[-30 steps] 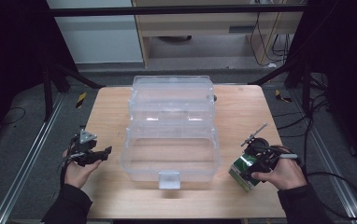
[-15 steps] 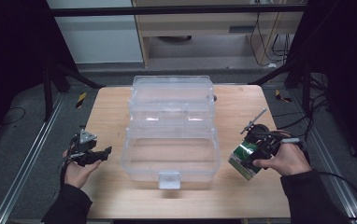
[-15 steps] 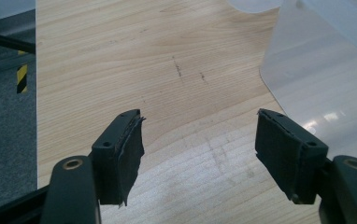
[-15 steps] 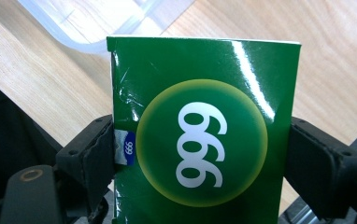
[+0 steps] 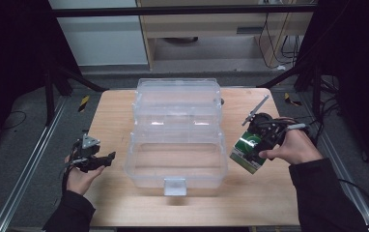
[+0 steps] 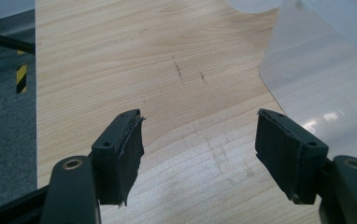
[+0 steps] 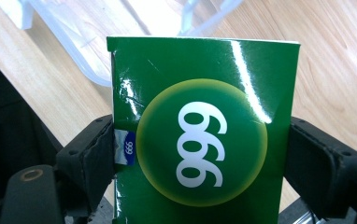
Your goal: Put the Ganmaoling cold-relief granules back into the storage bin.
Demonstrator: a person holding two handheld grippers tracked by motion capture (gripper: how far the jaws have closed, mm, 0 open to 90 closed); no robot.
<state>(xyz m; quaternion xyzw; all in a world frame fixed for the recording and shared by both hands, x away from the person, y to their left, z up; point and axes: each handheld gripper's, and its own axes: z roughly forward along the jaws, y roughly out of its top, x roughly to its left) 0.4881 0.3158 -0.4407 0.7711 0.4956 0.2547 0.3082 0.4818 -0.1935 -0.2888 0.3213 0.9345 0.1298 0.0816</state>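
A clear plastic box stands open in the middle of the wooden table, its lid raised at the back. My right gripper is shut on a green carton printed with "999" in a round badge, held above the table just right of the box. The carton sits between both black jaws in the right gripper view. My left gripper is open with nothing between its pads, low over the table to the left of the box wall.
A white latch sticks out at the box's front. Table edges drop to dark floor with metal rails on both sides. A yellow-black striped marker lies beyond the left edge.
My right gripper has lifted the green carton and carried it up and slightly left, closer to the box. The left gripper has stayed still.
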